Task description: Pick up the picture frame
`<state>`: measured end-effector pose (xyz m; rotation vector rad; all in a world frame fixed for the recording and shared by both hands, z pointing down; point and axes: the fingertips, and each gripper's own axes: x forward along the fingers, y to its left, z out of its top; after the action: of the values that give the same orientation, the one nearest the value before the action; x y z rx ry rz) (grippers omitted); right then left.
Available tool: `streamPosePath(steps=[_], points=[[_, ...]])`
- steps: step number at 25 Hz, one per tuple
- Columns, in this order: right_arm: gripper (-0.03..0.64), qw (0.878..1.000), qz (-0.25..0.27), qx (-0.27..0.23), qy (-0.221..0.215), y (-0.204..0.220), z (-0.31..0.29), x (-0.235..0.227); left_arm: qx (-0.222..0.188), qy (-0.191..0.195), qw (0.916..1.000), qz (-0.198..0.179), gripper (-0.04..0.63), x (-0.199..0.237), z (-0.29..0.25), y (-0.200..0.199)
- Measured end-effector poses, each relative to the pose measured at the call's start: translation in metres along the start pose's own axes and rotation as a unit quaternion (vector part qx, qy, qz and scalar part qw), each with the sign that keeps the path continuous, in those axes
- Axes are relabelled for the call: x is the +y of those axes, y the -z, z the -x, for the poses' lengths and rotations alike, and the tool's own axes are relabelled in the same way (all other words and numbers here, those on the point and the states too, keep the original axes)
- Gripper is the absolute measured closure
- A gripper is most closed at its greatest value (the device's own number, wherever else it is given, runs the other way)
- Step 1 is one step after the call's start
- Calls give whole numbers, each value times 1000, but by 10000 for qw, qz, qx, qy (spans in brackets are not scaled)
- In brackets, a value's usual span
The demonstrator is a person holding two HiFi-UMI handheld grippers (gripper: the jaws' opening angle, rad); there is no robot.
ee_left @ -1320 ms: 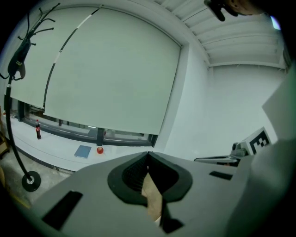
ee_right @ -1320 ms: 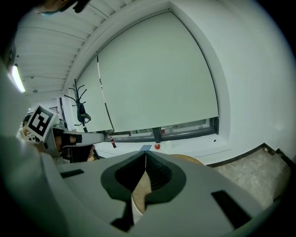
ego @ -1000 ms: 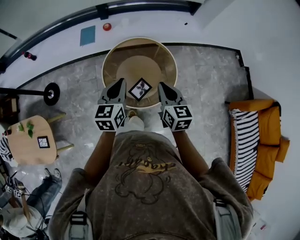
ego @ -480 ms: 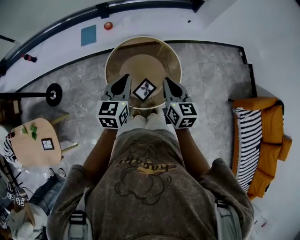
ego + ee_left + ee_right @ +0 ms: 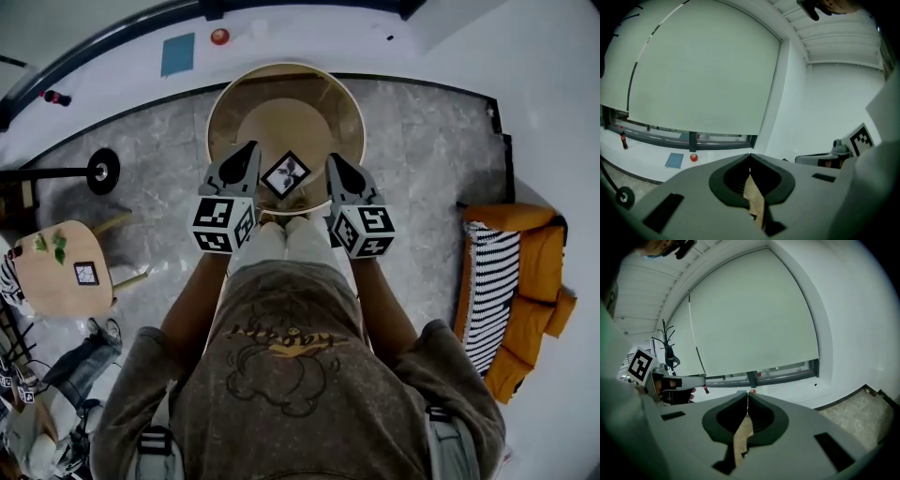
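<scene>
The left gripper [image 5: 248, 153] and right gripper [image 5: 335, 162] both have jaws pressed together, empty, flanking the picture frame [image 5: 284, 174] lying between them on the round table [image 5: 281, 80].

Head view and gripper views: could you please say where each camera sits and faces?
Head view: on the person's head, looking steeply down at the round table, picture frame, left gripper, right gripper and own torso.
Left gripper view: on that gripper, looking along its shut jaws toward the window blind; right gripper at right.
Right gripper view: likewise, facing the blind; left gripper at left.
Both gripper views share the blind.
</scene>
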<state>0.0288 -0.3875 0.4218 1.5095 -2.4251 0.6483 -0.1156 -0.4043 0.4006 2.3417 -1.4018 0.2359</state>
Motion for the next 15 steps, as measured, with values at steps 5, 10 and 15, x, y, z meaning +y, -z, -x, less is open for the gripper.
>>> streamPosePath(steps=[5,10,15], points=[[598,9997,-22,124,-197,10,-16,-14,114,-104,9999,18,578,4,-19,14],[598,9990,-23,222,-376,24,-35,-17,245,-150,9996,54,578,13,-33,33],[598,9986,-43,394,-344,47,-54,-20,403,-203,9988,172,578,28,-45,59]])
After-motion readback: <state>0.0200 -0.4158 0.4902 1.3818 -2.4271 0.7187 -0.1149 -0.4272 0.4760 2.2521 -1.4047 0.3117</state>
